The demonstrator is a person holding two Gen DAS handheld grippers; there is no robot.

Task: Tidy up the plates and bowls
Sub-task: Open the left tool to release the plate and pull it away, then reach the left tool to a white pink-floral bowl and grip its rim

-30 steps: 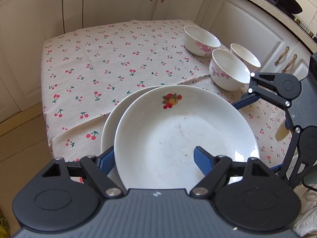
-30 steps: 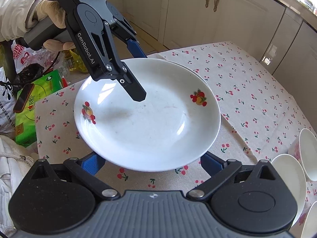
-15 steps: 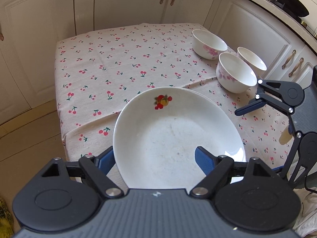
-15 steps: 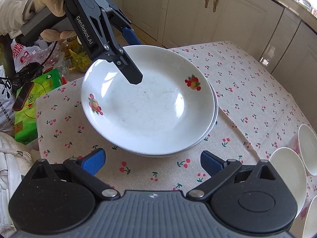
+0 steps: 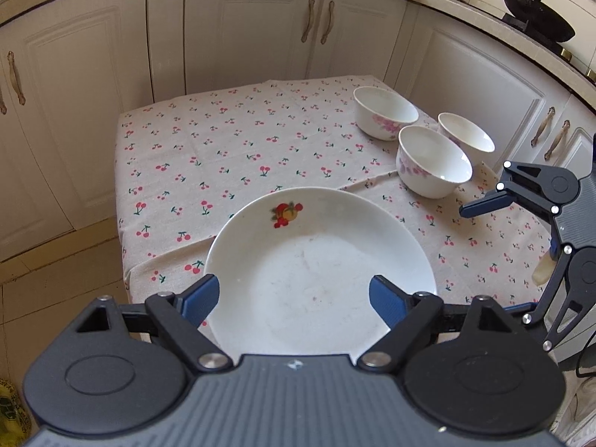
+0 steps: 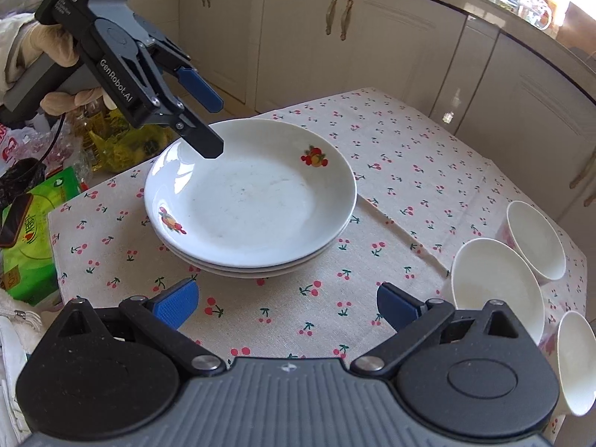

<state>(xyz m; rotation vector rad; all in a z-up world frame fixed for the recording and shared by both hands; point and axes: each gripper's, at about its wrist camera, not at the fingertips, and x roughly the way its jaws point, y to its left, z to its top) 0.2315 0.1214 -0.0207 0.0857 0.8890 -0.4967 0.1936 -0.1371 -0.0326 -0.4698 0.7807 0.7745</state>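
Observation:
White plates with fruit prints sit stacked [image 6: 249,201] on the cherry-print tablecloth [image 6: 402,171]; the top plate also shows in the left wrist view [image 5: 316,272]. My left gripper [image 5: 294,296] is open, lifted just above the stack's near rim, and it shows in the right wrist view [image 6: 216,126]. My right gripper [image 6: 287,303] is open and empty, hovering over the cloth beside the stack. Three white bowls with pink flowers stand at the table's far side: [image 5: 385,111], [image 5: 434,162], [image 5: 465,138].
White kitchen cabinets [image 5: 253,26] surround the table. A green box [image 6: 33,219] and bags lie on the floor beside the table's edge. A black wok [image 5: 536,18] sits on the counter.
The left gripper lowered its plate onto the stack, opened and let go, then lifted back. The right gripper drew back from the plates.

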